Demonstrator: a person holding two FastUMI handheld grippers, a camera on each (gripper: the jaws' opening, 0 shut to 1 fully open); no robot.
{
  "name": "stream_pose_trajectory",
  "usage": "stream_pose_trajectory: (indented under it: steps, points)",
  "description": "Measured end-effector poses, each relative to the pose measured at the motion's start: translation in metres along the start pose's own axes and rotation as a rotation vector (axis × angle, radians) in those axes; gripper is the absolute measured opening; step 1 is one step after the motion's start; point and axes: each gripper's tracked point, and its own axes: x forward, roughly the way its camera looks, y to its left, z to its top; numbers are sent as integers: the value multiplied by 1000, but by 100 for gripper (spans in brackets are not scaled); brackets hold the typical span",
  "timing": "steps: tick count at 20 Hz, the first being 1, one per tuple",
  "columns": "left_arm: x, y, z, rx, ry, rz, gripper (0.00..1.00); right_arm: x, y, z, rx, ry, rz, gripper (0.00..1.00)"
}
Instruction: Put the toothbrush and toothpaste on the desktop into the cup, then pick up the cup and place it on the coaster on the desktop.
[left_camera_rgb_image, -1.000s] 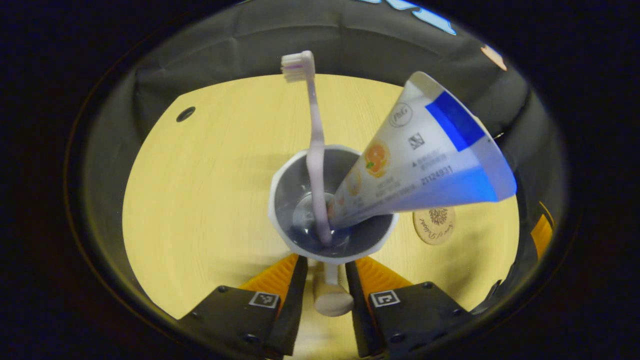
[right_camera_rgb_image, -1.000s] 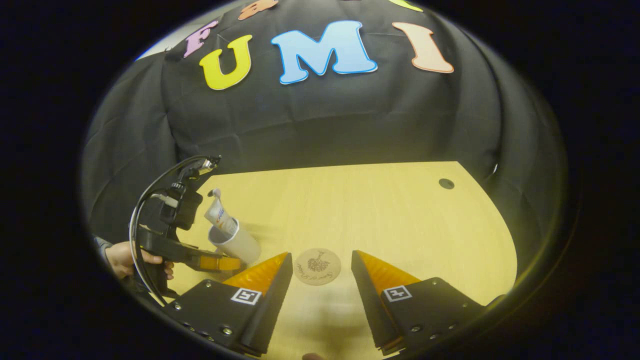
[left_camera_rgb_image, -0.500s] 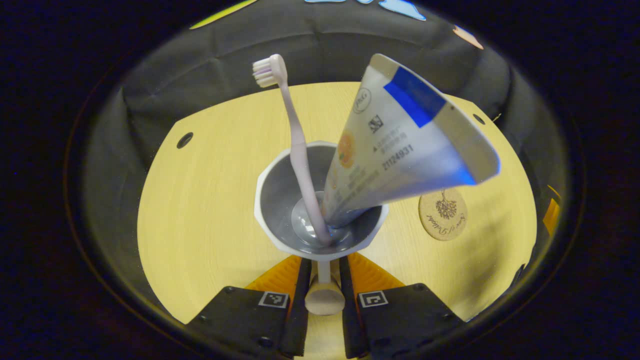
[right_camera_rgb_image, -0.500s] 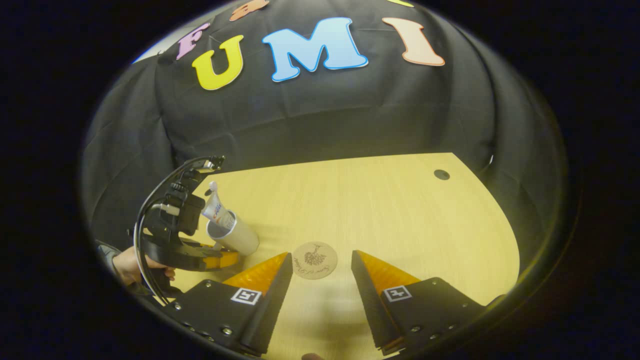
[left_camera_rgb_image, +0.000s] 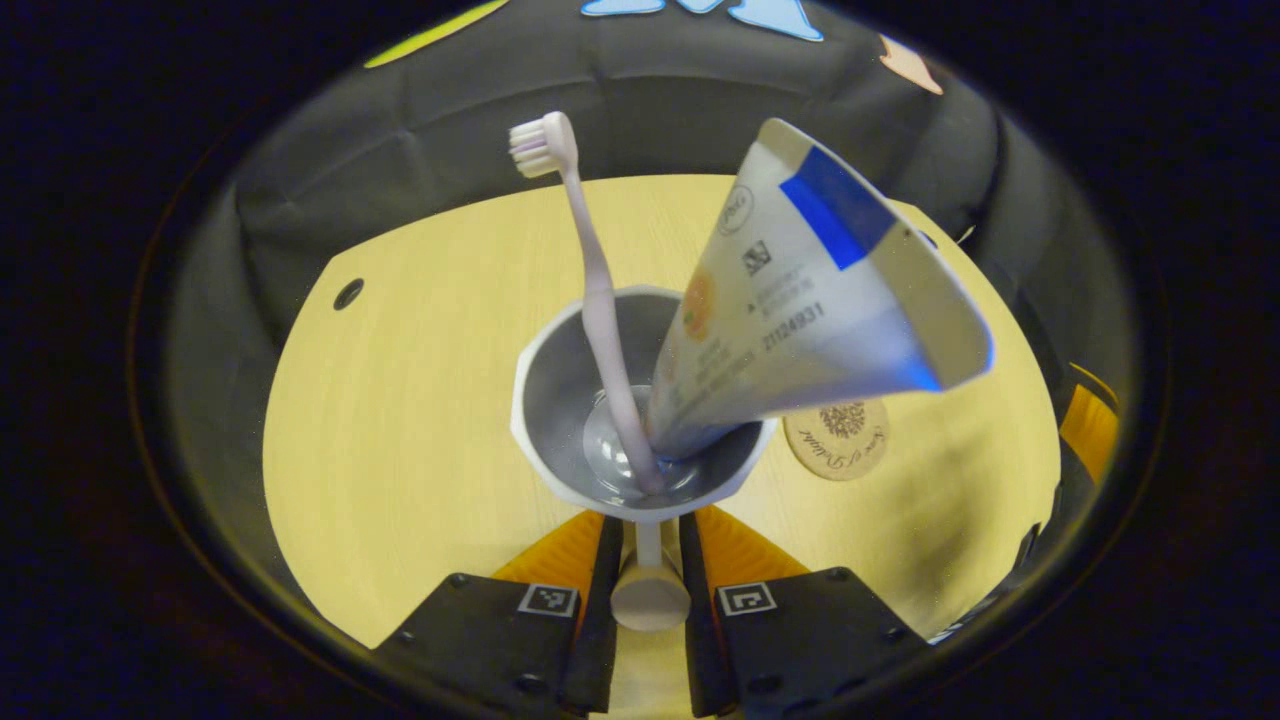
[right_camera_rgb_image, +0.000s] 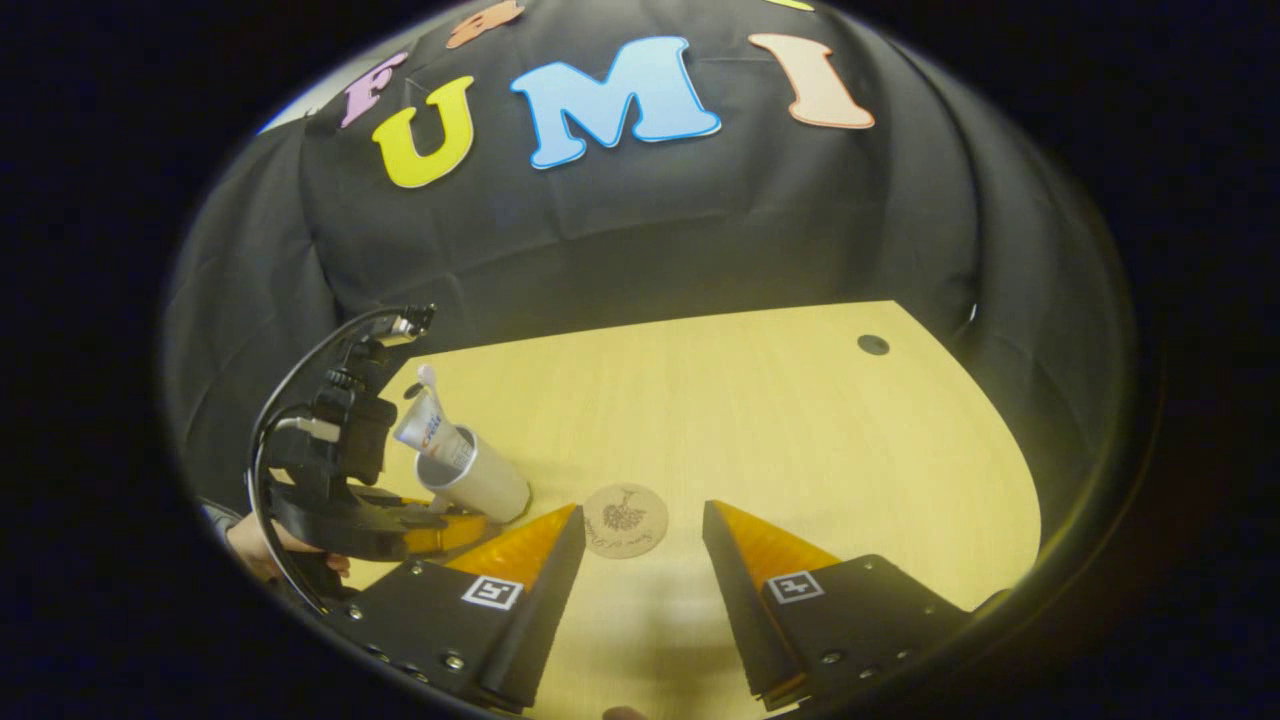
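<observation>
Wooden surface carries the round cork coaster, which lies just to the right of the cup in the left gripper view and between the right hand-held gripper's spread fingers in the right gripper view; that gripper is apart and holds nothing. White cup is clamped by its handle between the closed fingers of the left hand-held gripper; whether its base is off the surface cannot be told. Main risk: the grip is on the narrow handle only, so the loaded cup may pivot about it and tip during the carry. Second: the toothpaste tube stands cap-down and leans far out over the rim toward the coaster side, making the load top-heavy; a quick stop or tilt could flip it out. Third: the tube hides part of the coaster from the left gripper view, so the cup may land off-centre or on the coaster's edge and rock. Least: the toothbrush, bristles up, leans loosely on the rim and could rattle or slide around.
</observation>
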Motion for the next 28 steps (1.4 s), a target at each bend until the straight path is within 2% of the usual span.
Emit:
stream_pose_trajectory:
  steps: [7,14,22,25,26,27,28]
  points:
    - [-8,-68,21,51,-31,-97,37,-12,-17,-2,6,-18,-20,74]
    - [7,-98,25,81,-11,-158,36,-23,-50,-8,59,-18,-62,74]
    - [22,-83,11,112,70,-132,36,-27,-60,-5,100,-12,-91,74]
    - [29,-92,12,128,87,-114,36,-27,-58,-8,110,-10,-86,74]
    - [32,-95,12,141,96,-108,31,-26,-59,-8,110,-9,-85,74]
    - [32,-96,12,147,101,-107,36,-27,-59,-7,110,-8,-84,74]
    - [32,-96,11,148,105,-107,34,-27,-58,-7,112,-8,-81,74]
